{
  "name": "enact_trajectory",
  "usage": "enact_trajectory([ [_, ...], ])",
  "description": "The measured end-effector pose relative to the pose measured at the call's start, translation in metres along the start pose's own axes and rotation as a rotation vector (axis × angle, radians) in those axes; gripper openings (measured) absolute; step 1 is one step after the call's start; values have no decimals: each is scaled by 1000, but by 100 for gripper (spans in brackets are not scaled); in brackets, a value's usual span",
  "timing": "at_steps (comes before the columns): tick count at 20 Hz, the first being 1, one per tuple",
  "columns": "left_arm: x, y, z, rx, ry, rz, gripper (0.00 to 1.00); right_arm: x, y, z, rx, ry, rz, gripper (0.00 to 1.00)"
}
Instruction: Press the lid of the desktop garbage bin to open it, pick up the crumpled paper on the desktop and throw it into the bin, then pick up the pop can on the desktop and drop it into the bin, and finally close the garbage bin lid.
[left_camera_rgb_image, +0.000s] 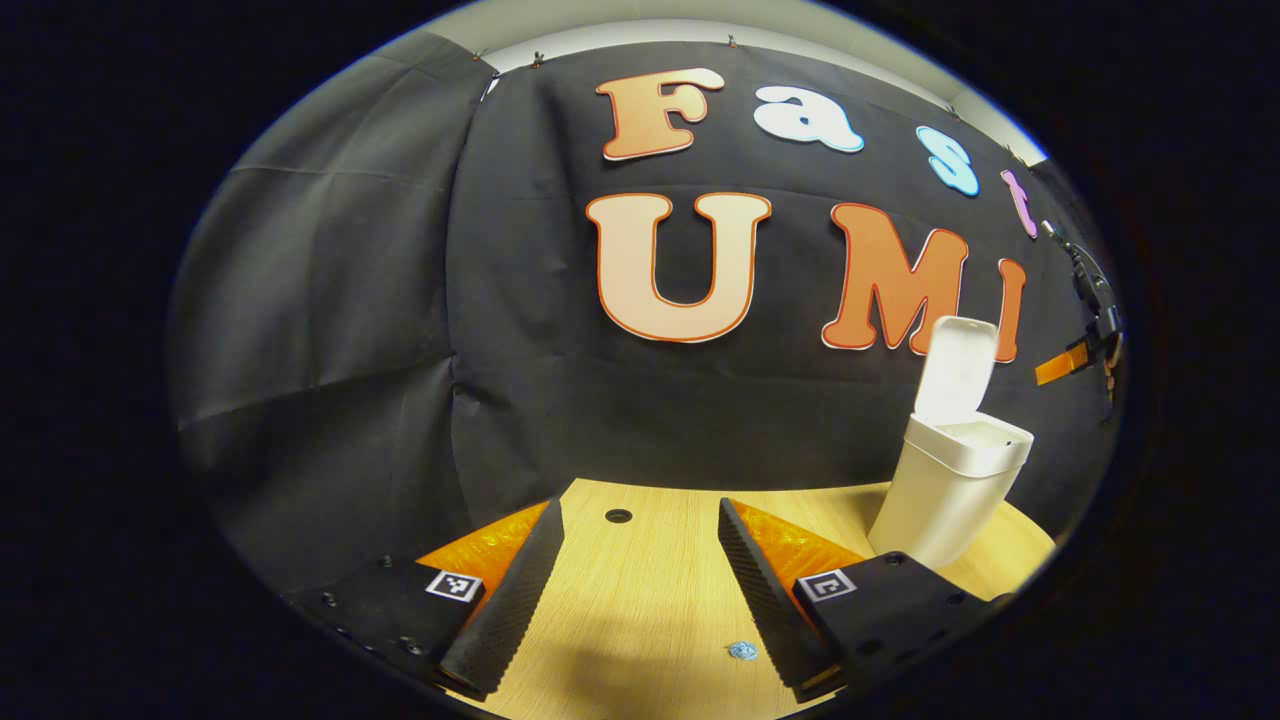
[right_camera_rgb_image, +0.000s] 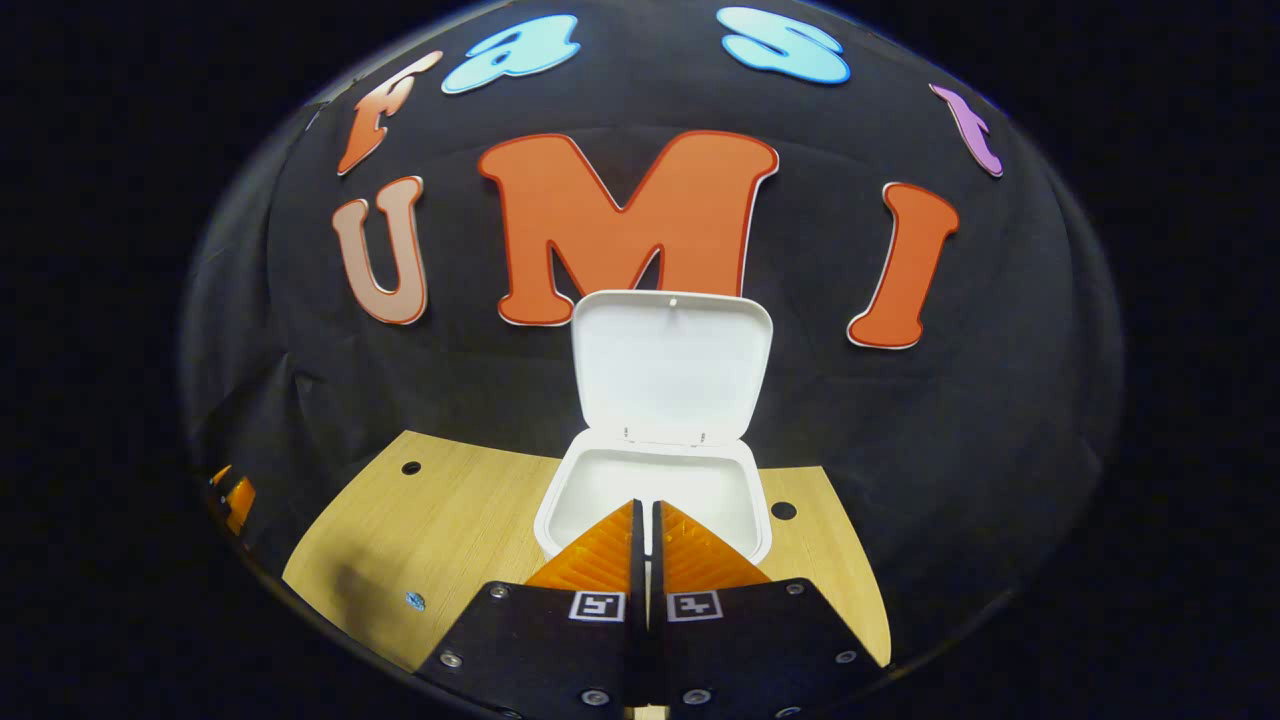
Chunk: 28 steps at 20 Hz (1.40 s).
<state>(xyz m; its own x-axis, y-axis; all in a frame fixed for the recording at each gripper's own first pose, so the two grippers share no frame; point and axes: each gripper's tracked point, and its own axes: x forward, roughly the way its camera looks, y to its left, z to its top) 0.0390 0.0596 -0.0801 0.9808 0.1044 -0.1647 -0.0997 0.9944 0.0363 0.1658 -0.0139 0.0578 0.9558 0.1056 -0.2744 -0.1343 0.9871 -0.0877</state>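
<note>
Left claw (left_camera_rgb_image: 635, 590) spread wide, nothing between the fingers, hovering low over the bare wooden surface (left_camera_rgb_image: 640, 570) toward its left side. Small blue speck (left_camera_rgb_image: 742, 651) on the wood just beside the inner face of one finger — too small to identify.

Further right, bin (left_camera_rgb_image: 945, 490) standing upright near the surface's back edge, toward the right corner. White, smooth plastic body, slightly tapered toward the base, rounded corners. Lid (left_camera_rgb_image: 957, 368) hinged at the rear and tipped fully up against the booth wall; mouth wide open.

Right claw (right_camera_rgb_image: 646, 535) pinched closed on nothing, tips poised directly above the front rim of the bin (right_camera_rgb_image: 655, 480). Lid (right_camera_rgb_image: 670, 365) upright behind the opening, its pale inner face toward the camera. Interior too washed out to tell what lies inside.

Judging by the open lid, and with neither paper nor can visible on the wood, likely step in hand: closing the lid. To do it well — reach over the opening to the lid's top edge, tip it forward with the closed tips, then press down squarely near the front centre until the catch takes. Off-centre or sideways pressure risks skidding or tipping so light a bin; a straight downward push safest.
</note>
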Motion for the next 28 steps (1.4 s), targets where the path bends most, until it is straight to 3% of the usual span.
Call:
enact_trajectory([
  [7, 3, -7, 4, 8, -20, -18, 99, -54, 50, -27, -89, -106, 45, 3],
  [11, 6, -17, 1, 21, -32, -40, 99, -69, 77, -36, -155, -155, 61, 9],
  [17, 14, -32, -18, 20, -1, -64, 99, -70, 106, -60, -100, -133, 128, 43],
  [22, 19, -40, -32, 29, 8, -78, 98, -69, 118, -71, -17, -120, 162, 92],
  [24, 21, -46, -39, 26, 12, -94, 99, -67, 115, -72, -41, -120, 142, 98],
  [28, 31, -63, -62, 20, 42, -128, 99, -69, 110, -76, -33, -110, 129, 98],
])
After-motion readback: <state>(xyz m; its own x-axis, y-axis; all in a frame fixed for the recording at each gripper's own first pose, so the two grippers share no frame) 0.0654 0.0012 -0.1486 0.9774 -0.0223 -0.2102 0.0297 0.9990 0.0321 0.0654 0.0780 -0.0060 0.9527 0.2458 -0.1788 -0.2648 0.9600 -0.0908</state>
